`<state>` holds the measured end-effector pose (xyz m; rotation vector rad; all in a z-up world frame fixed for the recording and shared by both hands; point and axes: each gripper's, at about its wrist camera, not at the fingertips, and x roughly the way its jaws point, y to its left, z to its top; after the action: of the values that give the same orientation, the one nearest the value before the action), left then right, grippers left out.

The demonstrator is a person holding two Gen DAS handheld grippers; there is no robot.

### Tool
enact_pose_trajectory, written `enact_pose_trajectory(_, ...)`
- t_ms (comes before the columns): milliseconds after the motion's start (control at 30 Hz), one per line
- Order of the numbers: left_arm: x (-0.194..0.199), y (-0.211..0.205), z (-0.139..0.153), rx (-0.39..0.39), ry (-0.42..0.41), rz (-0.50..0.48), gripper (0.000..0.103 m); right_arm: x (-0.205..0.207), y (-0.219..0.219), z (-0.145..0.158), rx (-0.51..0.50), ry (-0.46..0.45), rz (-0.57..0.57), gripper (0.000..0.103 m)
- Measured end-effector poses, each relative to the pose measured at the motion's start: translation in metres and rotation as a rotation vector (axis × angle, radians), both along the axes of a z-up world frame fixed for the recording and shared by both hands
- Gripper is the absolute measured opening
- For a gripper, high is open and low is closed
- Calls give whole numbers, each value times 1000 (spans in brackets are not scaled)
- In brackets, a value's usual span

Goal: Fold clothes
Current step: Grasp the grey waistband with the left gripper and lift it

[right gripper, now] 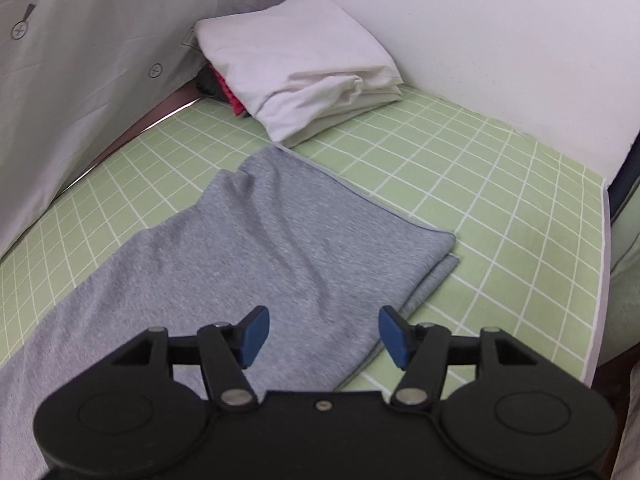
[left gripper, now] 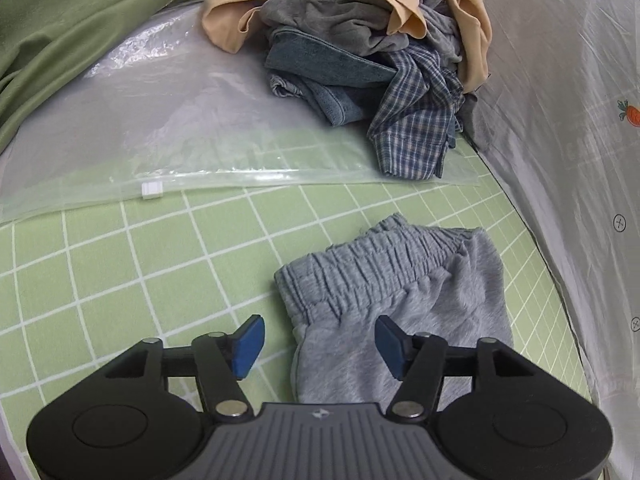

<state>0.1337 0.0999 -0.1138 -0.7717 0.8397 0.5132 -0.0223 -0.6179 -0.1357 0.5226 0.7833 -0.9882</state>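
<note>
Green grid mat (left gripper: 120, 264): grey pants (right gripper: 248, 240) flat, both tools spread, empty.

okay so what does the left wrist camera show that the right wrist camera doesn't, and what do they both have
Only the left wrist view shows the pile of unfolded clothes, the clear zip bag, the green blanket and the elastic waistband of the grey shorts.

Only the right wrist view shows the folded white cloth, something red tucked behind it, and the shorts' folded leg end.

Both share the green checked mat, the grey shorts and the pale curtain. Each shows its own open tool, left and right, above the shorts with nothing gripped.
</note>
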Motion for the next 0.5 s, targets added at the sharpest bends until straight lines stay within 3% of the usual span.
enact_pose_trajectory(67, 8, 2, -2, 14, 6, 0, 71, 10, 9, 1, 0, 6, 45, 67)
enact_pose_trajectory(400, 28, -2, -17, 57, 12, -58, 70, 36, 41, -4, 12, 63, 128, 71)
enact_pose_trajectory(500, 30, 0, -18, 52, -5, -72, 49, 39, 45, -4, 13, 65, 137, 71)
